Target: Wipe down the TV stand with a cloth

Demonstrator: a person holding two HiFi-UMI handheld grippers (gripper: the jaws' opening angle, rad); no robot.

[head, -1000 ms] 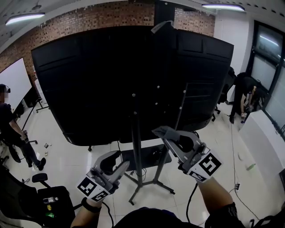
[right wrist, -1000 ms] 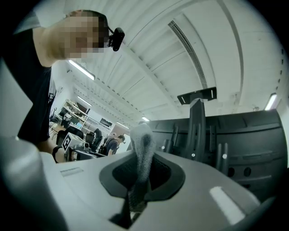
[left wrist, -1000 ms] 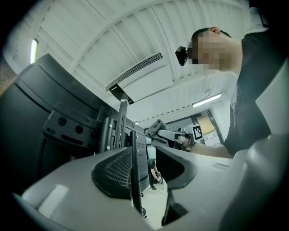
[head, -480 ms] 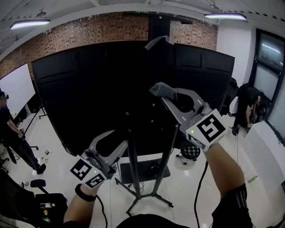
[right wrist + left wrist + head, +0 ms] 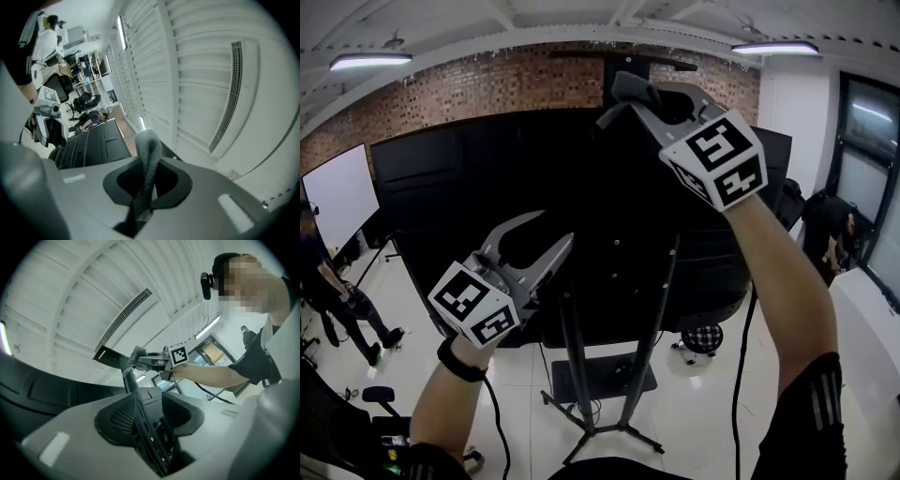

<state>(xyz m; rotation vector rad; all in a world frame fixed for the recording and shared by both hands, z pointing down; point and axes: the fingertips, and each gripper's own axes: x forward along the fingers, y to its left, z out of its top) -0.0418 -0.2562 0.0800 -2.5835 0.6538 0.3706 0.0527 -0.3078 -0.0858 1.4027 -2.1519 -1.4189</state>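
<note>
The right gripper's [image 5: 637, 99] jaws were clamped on the cloth [image 5: 147, 157], a grey, finely knitted rag. It was pinched into a twisted, rope-like fold that stood up between the dark pads. The left gripper's [image 5: 558, 228] jaws stood all but together, having just eased a hair apart. Nothing was caught between their mesh-textured pads.

Both grippers were smooth grey plastic with curved, loop-shaped fingers, and each carried a white cube printed with black squares. Bare forearms ran up to them from the near edge, with a dark band [image 5: 461, 361] round the left wrist. We saw the right gripper raised high, right of centre, so that the cloth hung before the top edge of the TV [image 5: 487, 197], well above the stand's posts. Whether it touched the panel we could not tell. The left gripper sat lower, on the left.

Beyond them stood the TV stand [image 5: 576, 366], with slim black metal posts on thin splayed legs. A flat black rectangular tray [image 5: 605, 380] lay low between the posts. The stand carried the TV, a broad matte black slab seen from behind and dotted with small bright screw heads.

The floor [image 5: 703, 422] was glossy white. A round stool [image 5: 703, 339] with a chequered seat stood right of the stand.

Farther off, one person [image 5: 333, 305] stood at the left and another [image 5: 832, 230] bent over at the right. A whiteboard [image 5: 337, 192] leaned at the far left, below a rough red brick wall [image 5: 487, 80].
</note>
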